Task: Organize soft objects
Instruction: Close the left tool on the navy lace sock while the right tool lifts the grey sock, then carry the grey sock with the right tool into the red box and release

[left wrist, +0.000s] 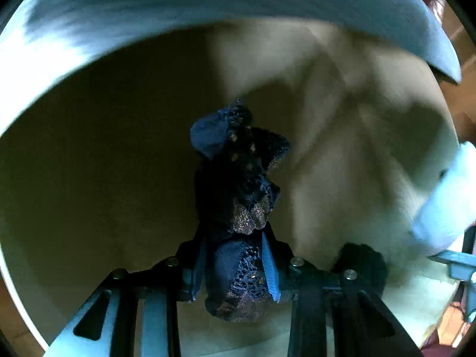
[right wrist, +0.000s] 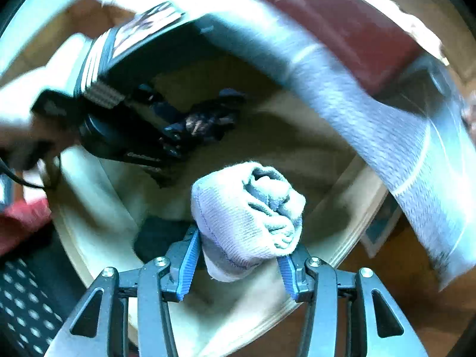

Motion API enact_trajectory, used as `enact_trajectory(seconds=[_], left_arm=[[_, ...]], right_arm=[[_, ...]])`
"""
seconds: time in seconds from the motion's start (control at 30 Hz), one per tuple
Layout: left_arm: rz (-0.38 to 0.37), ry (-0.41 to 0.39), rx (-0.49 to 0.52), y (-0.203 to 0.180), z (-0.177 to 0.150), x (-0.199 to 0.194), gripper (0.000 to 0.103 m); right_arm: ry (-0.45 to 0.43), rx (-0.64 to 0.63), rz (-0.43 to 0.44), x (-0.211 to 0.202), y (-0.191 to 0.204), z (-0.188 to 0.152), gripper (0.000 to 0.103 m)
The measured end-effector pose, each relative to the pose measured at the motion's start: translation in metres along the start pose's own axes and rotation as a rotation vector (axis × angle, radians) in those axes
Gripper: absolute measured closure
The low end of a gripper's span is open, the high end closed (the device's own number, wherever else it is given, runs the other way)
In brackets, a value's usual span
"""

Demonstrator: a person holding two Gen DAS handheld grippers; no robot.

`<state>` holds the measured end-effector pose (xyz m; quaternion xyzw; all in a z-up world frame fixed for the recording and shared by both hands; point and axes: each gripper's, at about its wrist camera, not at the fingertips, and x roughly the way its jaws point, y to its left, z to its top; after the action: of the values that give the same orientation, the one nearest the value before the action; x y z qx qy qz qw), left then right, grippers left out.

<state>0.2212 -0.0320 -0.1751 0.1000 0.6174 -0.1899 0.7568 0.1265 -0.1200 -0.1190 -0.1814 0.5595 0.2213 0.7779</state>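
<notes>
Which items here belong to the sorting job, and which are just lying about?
Job:
- dark lace garment, in left tongs
- rolled pale sock, in right tongs
- fabric bin

Lying about:
- black fuzzy item
- red book
- wooden floor

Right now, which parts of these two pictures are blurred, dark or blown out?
Left wrist view: dim and shadowed inside the pale container; the dark blue lace fabric in the left gripper is sharp, the rim above smeared. Right wrist view: the rolled pale grey knit cloth in the right gripper is sharp; surroundings streak, top left glares white.
</notes>
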Motion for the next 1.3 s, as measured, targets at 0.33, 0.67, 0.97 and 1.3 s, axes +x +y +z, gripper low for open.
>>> enact_trajectory(seconds=[0.33,0.67,0.97,1.3], left_arm=[[-0.069,0.035,-0.073,0.024,0.011,0.000,0.070],[-0.055,-0.067,-0.072,0.033,-0.003,-0.020,0.070],[-0.067,-0.081,-0.092,0.036,-0.007,-0.019,0.070],[-0.087,-0.063,-0.115,0.031,-0.002,-0.009,0.070]], right_arm=[[-0.204,0.304,0.171,-0.046,-0.058,-0.015,0.054],[-0.399,0.402,0.031,-0.146,-0.104,0.018,0.054],[-0.422,0.486,0.015,-0.142,-0.161,0.095,0.054],[-0.436,0.513,0.028,-0.125,-0.190,0.178,0.054]])
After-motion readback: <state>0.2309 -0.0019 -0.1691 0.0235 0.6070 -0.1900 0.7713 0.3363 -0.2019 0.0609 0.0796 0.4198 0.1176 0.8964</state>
